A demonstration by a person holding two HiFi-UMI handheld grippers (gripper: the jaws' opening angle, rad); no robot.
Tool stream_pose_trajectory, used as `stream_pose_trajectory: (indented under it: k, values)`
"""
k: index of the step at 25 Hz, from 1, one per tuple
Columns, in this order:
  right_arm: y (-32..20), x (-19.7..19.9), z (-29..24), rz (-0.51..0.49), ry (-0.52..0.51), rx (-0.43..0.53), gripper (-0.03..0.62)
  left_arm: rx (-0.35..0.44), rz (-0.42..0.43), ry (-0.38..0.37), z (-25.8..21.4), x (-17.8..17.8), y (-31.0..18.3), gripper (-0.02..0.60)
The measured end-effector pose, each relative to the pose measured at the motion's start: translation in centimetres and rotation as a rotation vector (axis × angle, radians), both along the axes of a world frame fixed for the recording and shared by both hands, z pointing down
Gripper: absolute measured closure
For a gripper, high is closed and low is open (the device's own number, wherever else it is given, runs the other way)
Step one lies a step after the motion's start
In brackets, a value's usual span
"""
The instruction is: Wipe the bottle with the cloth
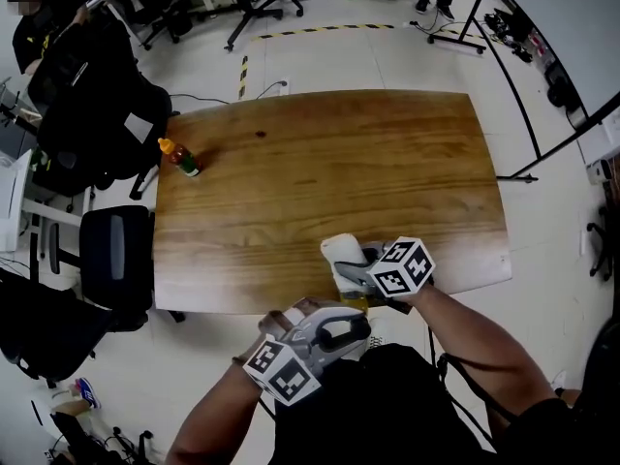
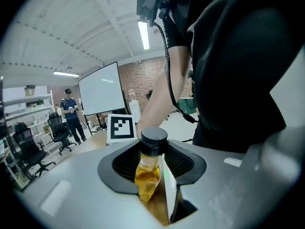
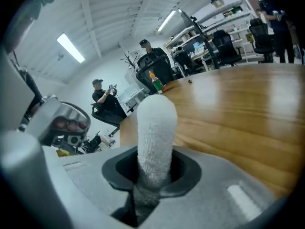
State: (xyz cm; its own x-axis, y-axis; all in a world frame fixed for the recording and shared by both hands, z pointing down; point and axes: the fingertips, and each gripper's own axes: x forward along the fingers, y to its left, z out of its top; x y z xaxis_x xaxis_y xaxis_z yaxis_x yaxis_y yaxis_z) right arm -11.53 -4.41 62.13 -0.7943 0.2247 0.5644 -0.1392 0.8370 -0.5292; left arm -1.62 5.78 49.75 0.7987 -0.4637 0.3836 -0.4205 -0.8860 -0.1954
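My left gripper (image 2: 153,187) is shut on a small clear bottle (image 2: 148,168) of yellow liquid with a black cap, held upright between the jaws. In the head view the left gripper (image 1: 347,310) sits just off the table's near edge, and only a yellow sliver of the bottle (image 1: 356,301) shows. My right gripper (image 3: 152,182) is shut on a rolled white cloth (image 3: 155,137) that sticks out past its jaws. In the head view the cloth (image 1: 343,254) hangs over the table's near edge, right above the left gripper, with the right gripper (image 1: 360,277) behind it.
The wooden table (image 1: 329,182) stretches ahead. A small sauce bottle with an orange cap (image 1: 180,156) lies near its far left corner. Office chairs (image 1: 114,255) and a seated person (image 1: 44,17) are at the left. Black stand legs (image 1: 528,134) run along the right.
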Motion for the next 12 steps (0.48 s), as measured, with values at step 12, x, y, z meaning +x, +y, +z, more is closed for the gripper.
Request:
stream_pose_trajectory:
  k: [12]
  values:
    - [-1.8, -0.6, 3.8, -0.059, 0.196, 0.318, 0.522, -0.006, 0.002, 0.042, 0.0, -1.4, -0.9, 0.408]
